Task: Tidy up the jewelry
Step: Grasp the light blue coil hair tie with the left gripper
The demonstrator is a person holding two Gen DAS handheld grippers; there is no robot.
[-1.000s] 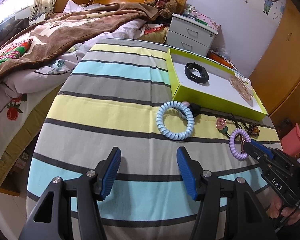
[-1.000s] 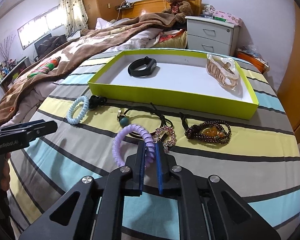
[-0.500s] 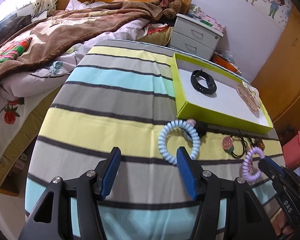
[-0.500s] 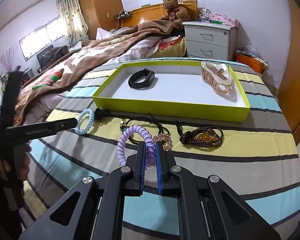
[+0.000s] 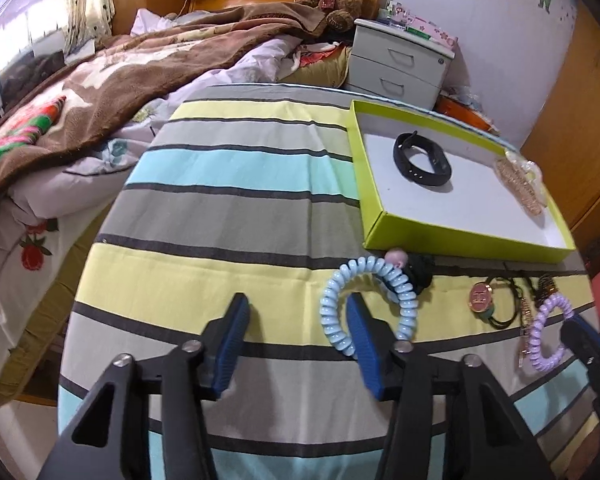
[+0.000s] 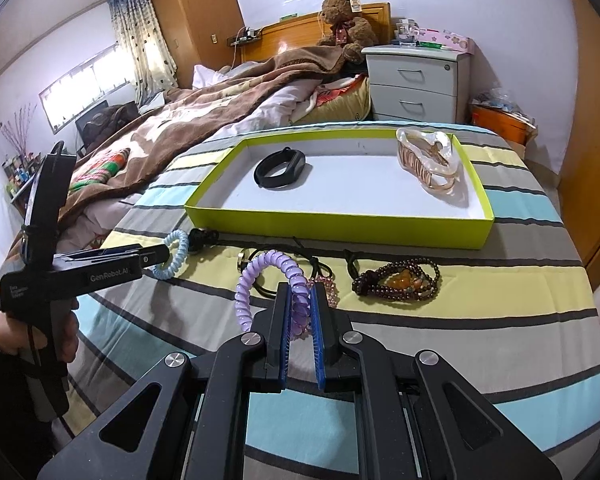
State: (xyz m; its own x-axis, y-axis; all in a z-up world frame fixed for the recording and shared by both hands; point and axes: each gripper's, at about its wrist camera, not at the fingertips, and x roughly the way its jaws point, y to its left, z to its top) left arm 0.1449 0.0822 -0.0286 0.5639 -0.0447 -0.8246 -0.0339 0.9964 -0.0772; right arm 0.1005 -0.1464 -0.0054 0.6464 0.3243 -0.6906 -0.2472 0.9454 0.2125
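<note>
My left gripper (image 5: 298, 304) hovers low over the striped cloth, its jaws closing. Its right finger (image 5: 360, 332) pokes inside the pale blue coil hair tie (image 5: 328, 312), so the ring's left side lies between the pads, untouched. In the right wrist view, my right gripper (image 6: 302, 296) is shut on the purple coil hair tie (image 6: 260, 268), which stands up out of the jaws. The green tray (image 6: 340, 228) behind holds a black wristband (image 6: 280, 168) and a pearly claw clip (image 6: 428, 164).
Loose on the cloth before the tray lie a dark red bead bracelet (image 6: 396, 280), a pink bead bracelet (image 6: 329, 290), a black cord with a round pendant (image 5: 480, 298) and a black hair tie (image 5: 420, 272). A bed lies left, a nightstand (image 6: 416, 80) behind.
The left gripper has moved in on the blue coil tie, its right finger now inside the ring and its jaws narrower. The purple tie stands more upright in the right gripper.
</note>
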